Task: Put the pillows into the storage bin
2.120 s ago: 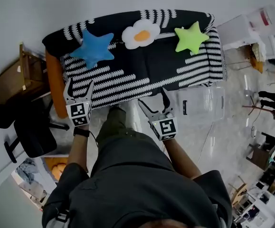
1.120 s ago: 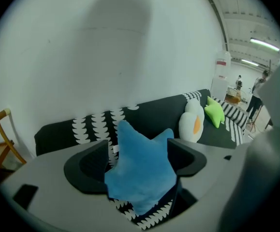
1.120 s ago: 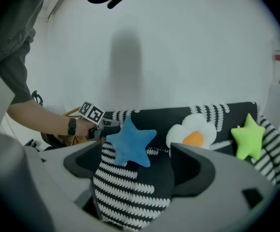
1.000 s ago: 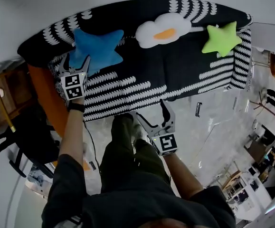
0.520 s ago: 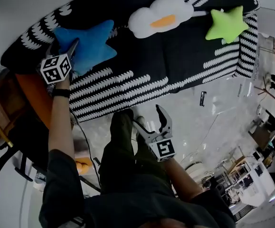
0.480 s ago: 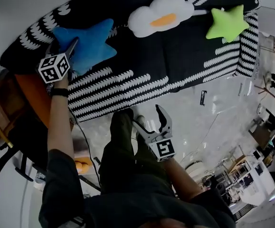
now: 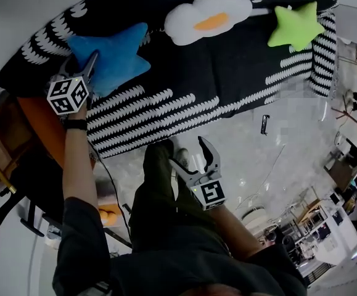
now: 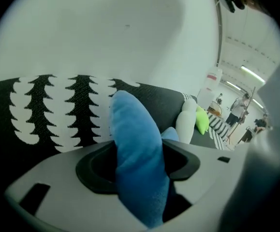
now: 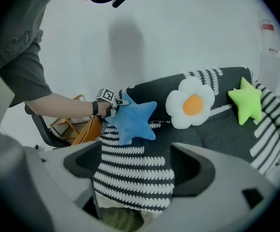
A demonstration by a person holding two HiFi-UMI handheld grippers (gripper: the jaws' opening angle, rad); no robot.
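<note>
My left tongs (image 7: pixel 89 60) sit at the upper left of the head view, reaching onto the black-and-white patterned sofa (image 7: pixel 227 73). Their jaws have just been closing, and in the left gripper view one arm of the blue star pillow (image 7: pixel 113 53) fills the gap between them. Both jaws press against the plush, so I am pinching that arm. The rest of the pillow lies against the sofa back, above and to the right of my marker cube.

Further right along the sofa back lies the white flower pillow with the orange centre (image 7: pixel 208 17). The green star pillow (image 7: pixel 296 24) is at the far right end, near the top right corner of the head view. The two are close to each other, and both are well apart from my tongs.

My right tongs (image 7: pixel 189 153) hang low in the middle of the head view, over the pale floor just beside my leg (image 7: pixel 156 190). Their jaws are spread wide with nothing between them. In the right gripper view I see only the striped sofa front through the gap.

The clear storage bin (image 7: pixel 292 131) stands on the floor in front of the sofa's right end, right of centre in the head view. Its walls are hard to make out.
</note>
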